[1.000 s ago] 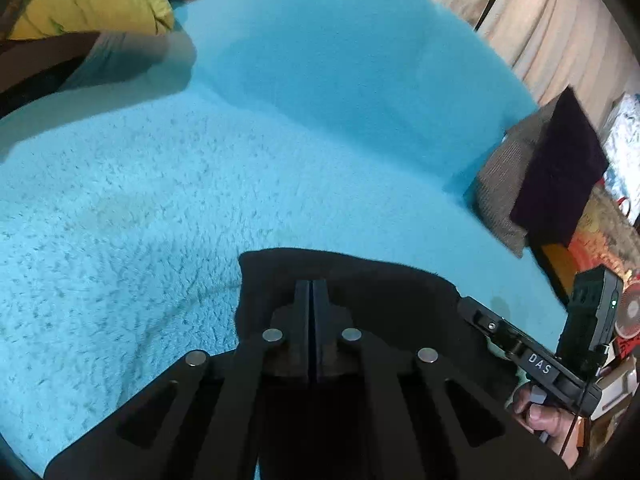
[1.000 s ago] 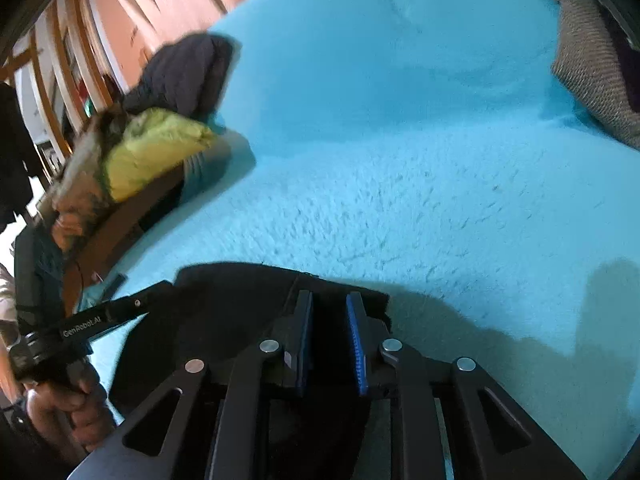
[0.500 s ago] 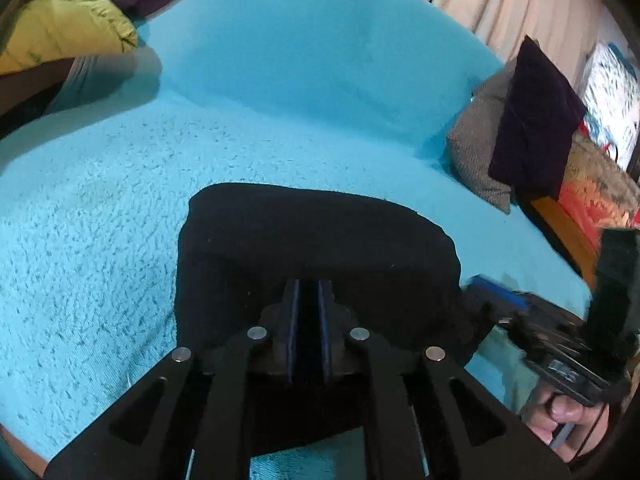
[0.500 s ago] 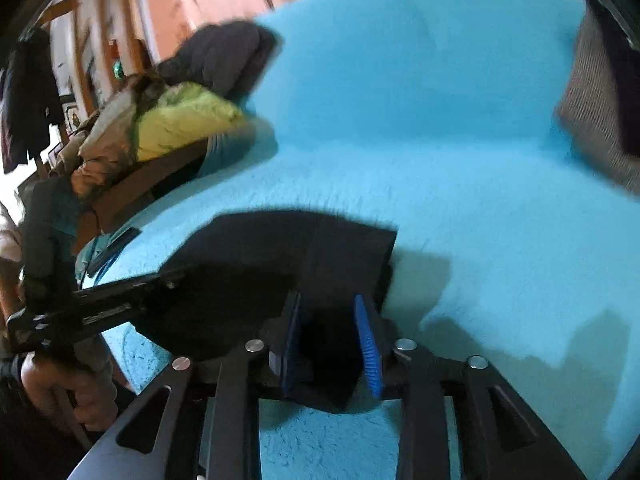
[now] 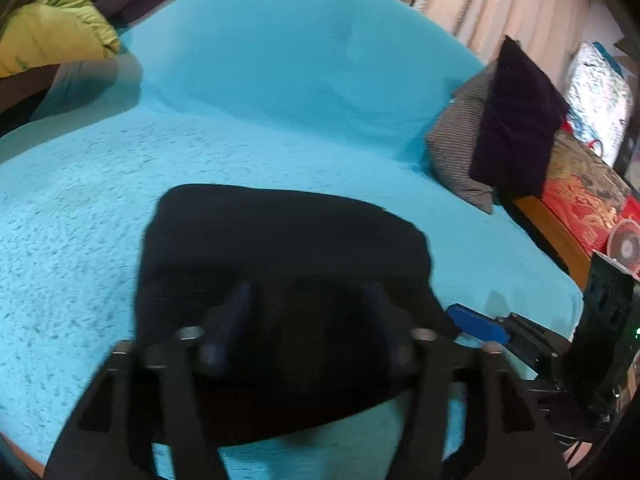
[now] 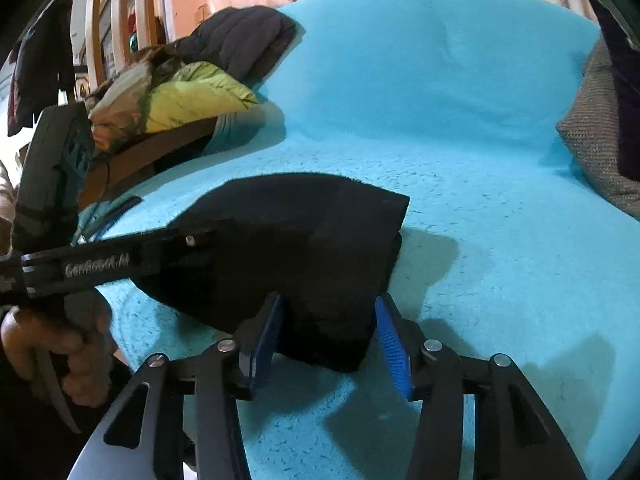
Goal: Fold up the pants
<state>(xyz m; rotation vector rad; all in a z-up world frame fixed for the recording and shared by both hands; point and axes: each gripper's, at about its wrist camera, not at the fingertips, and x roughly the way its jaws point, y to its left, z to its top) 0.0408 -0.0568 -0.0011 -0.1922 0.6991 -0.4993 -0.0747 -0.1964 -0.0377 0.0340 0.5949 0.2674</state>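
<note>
Now both claws gape around the folded black pants [image 6: 296, 240] near the bed's [image 6: 480, 200] front edge; left claw [image 5: 308, 320] and right claw [image 6: 328, 328] could snag cloth pulling away, undoing the fold.

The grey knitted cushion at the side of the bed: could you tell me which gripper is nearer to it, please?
Right. The right gripper works the pants at the end toward the grey knitted cushion; the left gripper sits at the far end, beside the yellow-green bedding.
</note>
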